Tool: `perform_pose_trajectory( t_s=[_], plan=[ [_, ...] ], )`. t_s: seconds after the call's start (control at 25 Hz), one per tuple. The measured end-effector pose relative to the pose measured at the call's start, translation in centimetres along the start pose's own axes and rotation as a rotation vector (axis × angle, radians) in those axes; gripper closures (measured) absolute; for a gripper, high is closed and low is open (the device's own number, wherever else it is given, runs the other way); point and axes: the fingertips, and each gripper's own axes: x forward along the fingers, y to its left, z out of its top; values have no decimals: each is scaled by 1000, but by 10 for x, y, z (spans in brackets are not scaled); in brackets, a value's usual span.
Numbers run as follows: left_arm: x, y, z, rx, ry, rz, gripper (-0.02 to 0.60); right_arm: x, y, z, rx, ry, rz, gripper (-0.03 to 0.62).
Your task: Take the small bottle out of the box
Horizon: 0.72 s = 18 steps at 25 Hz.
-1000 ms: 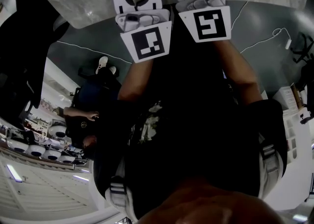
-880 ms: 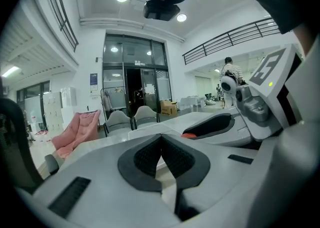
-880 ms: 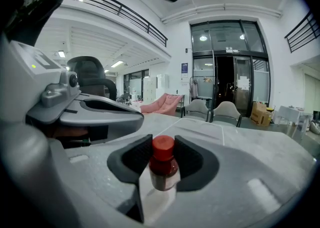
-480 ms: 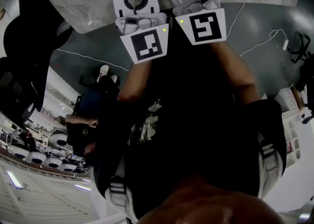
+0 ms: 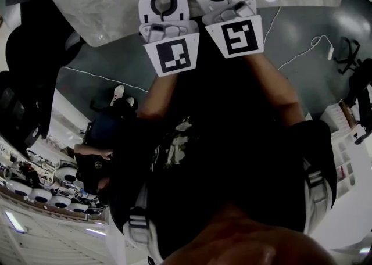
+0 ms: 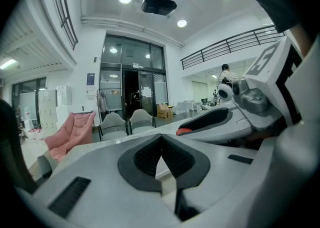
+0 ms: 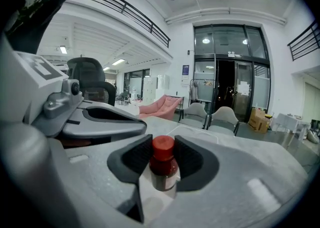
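Upright, the small bottle (image 7: 163,167) sits clamped inside the right gripper (image 7: 163,145).

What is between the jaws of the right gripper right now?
A small dark bottle with a red cap, gripped upright in the jaws of the right gripper; the right gripper view shows it.

The left gripper (image 6: 161,144) and right gripper (image 7: 163,152) hang just beside each other over the bench (image 5: 99,2), so each blocks the other's inward path. Outward to either side the way lies open. Ahead, the bench top runs bare to its far edge, where two chairs (image 7: 212,117) stand. The small bottle (image 7: 163,164) fills the gap between the right fingers (image 7: 136,157). The left fingers (image 6: 145,158) meet at their tips.
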Motion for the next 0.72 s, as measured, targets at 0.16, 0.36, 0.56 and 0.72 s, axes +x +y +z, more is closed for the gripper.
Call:
perform_pose_trajectory(
  t_s=[0.16,0.36,0.56,0.72],
  plan=[
    [0,-1,6,17,-11,-9,574,-3,-3,8,0,-8,6,462],
    [1,1,11,40,-5,-22,574,-5,-5,16,-4,-21,0,462],
    [2,2,24,51,-21,-19,574,-11,-11,27,-11,-33,-3,462],
    [-3,8,29,54,-25,-4,574,-14,-12,36,-12,-42,-6,463]
  ],
)
